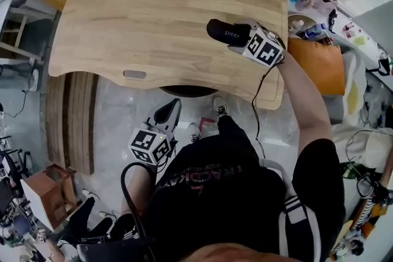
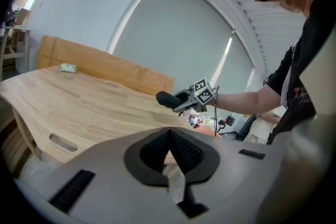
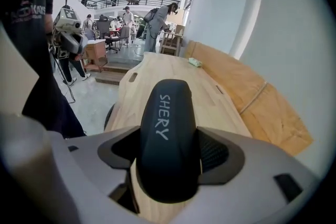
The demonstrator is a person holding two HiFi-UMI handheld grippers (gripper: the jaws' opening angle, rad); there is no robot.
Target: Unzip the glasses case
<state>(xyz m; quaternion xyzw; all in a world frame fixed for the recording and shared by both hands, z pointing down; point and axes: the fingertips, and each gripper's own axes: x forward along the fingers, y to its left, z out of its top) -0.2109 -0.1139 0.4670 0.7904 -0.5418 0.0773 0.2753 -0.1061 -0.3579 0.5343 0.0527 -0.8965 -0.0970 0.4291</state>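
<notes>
Head view: clamps case (image 1: pixel 222 32) in right gripper (image 1: pixel 241 38) above near right edge of table (image 1: pixel 153 21), jaws pressed on its sides, with left gripper (image 1: pixel 171 112) closed on nothing, low at near left; apparently zipped, so all unzipping left to do.

The oval black glasses case (image 3: pixel 168 139) has a smooth, matt shell. The pale wooden table (image 1: pixel 153 15) is smooth, with jointed strips.

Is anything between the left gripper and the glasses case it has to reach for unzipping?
Nothing visible. The left gripper, shut and empty, is off the near edge of the table. Its own view looks straight across open air to the glasses case, which the right gripper clamps above the tabletop.
</notes>
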